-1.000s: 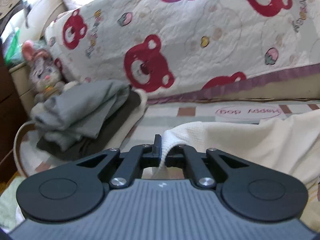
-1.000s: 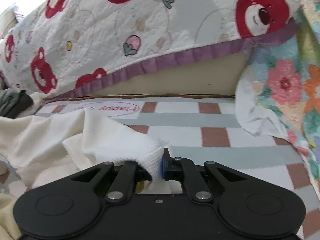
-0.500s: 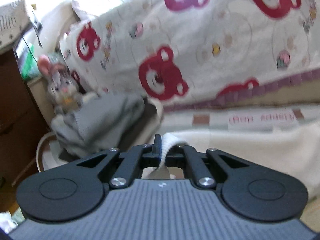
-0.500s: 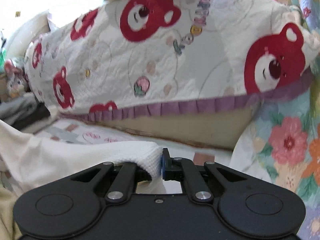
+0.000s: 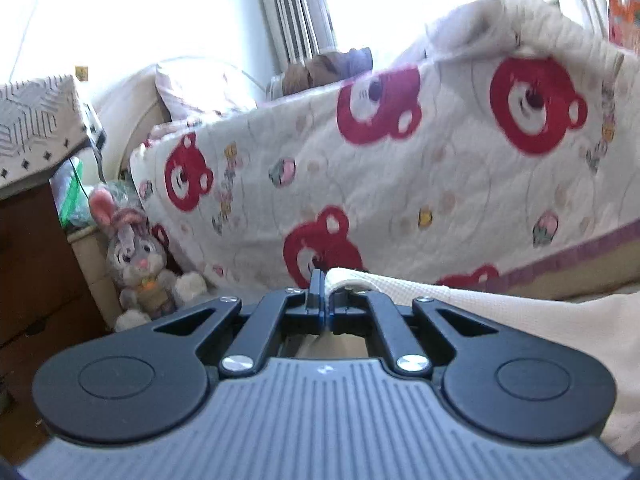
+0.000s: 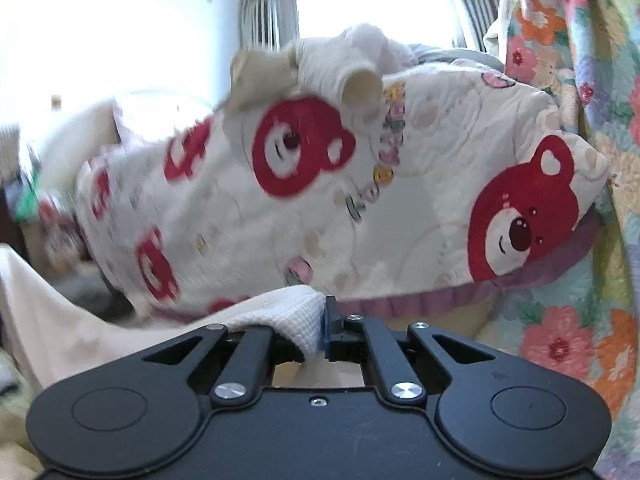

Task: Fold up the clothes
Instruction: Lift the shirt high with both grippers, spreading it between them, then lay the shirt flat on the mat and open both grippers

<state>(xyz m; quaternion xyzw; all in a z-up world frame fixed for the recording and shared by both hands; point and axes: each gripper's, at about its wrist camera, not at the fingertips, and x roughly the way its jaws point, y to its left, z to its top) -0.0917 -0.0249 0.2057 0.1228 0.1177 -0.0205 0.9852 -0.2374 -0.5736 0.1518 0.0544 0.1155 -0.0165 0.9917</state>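
A cream waffle-knit garment (image 5: 500, 320) hangs stretched between my two grippers. My left gripper (image 5: 325, 300) is shut on one of its corners, and the cloth runs off to the right of that view. In the right wrist view the same garment (image 6: 120, 340) trails away to the left, with my right gripper (image 6: 323, 328) shut on another white corner of it. Both grippers are lifted and tilted up toward the bear-print quilt (image 5: 400, 184) on the sofa back.
A grey plush rabbit (image 5: 138, 256) sits by a brown cabinet (image 5: 36, 280) at the left. A floral blanket (image 6: 592, 280) hangs at the right. A window with curtains (image 6: 360, 4) is behind the sofa, with pale cloth heaped on top of the quilt (image 6: 340, 64).
Both grippers have risen and tilted upward with the garment still held. The checked seat and grey clothes pile have dropped out of view; window and sofa top now show.
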